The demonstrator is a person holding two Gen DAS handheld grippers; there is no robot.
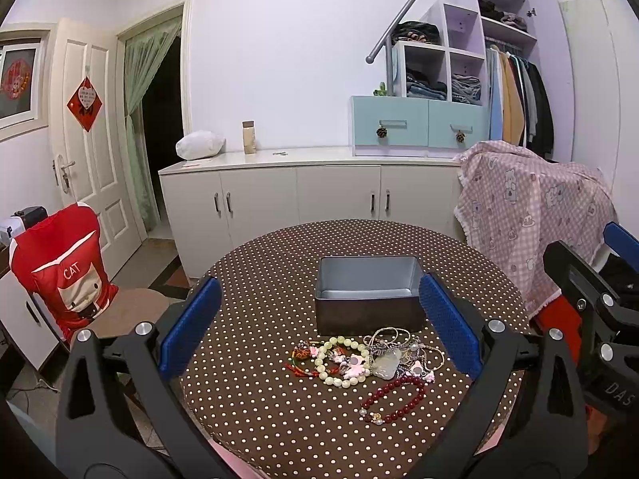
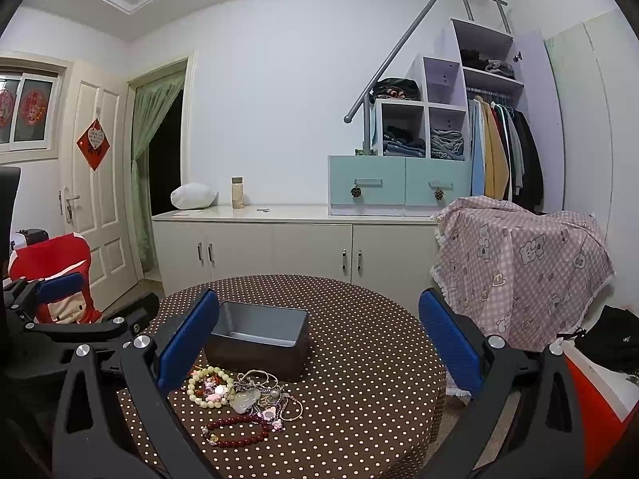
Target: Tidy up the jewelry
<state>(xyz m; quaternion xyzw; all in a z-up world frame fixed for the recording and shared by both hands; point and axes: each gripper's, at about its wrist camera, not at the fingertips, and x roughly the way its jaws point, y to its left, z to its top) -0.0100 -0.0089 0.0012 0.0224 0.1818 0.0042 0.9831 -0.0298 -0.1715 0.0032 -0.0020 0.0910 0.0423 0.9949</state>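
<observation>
Both our grippers, left (image 1: 319, 319) and right (image 2: 319, 339), hover spread wide and empty above the jewelry (image 1: 365, 361) heaped before the tin (image 1: 369, 293), so we'd pinch the light, floppy, tangle-prone red beads (image 1: 393, 399) mid-strand.

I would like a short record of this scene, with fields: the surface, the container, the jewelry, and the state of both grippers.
surface: round table with brown polka-dot cloth
container: metal tin, open, looks empty
jewelry: tangled pile in front of the tin; pale bead bracelet; dark red bead bracelet nearest the cameras
left gripper: open, holds nothing
right gripper: open, holds nothing
</observation>
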